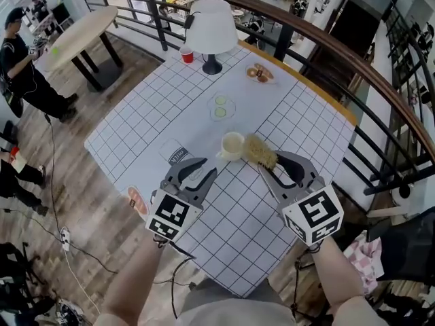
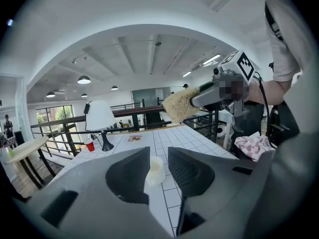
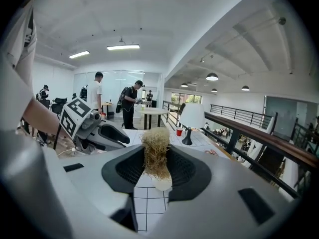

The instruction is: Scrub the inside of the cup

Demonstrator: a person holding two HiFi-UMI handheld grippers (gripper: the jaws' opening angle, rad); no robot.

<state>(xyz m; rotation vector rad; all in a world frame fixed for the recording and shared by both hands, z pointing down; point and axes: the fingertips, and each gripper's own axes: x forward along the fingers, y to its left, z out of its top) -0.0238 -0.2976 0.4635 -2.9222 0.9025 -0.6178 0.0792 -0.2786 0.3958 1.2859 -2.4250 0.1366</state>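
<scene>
A cream cup [image 1: 232,145] stands upright on the gridded tablecloth [image 1: 163,107] near the table's middle. My right gripper [image 1: 269,163] is shut on a straw-coloured fibrous scrubber [image 1: 260,152], whose tip sits just right of the cup's rim. In the right gripper view the scrubber [image 3: 155,153] juts up between the jaws, with the cup [image 3: 162,184] showing under it. My left gripper [image 1: 209,166] hangs open and empty just in front of the cup on the left, not touching it. In the left gripper view the cup [image 2: 155,171] shows through the jaw gap, with the scrubber [image 2: 179,103] above it.
At the table's far side stand a white lamp [image 1: 211,26], a red cup [image 1: 186,55] and a plate of pastries [image 1: 259,73]. A glass dish [image 1: 221,106] lies mid-table and a packet [image 1: 178,156] beside my left gripper. A dark railing [image 1: 380,80] runs behind. A person [image 1: 20,66] stands far left.
</scene>
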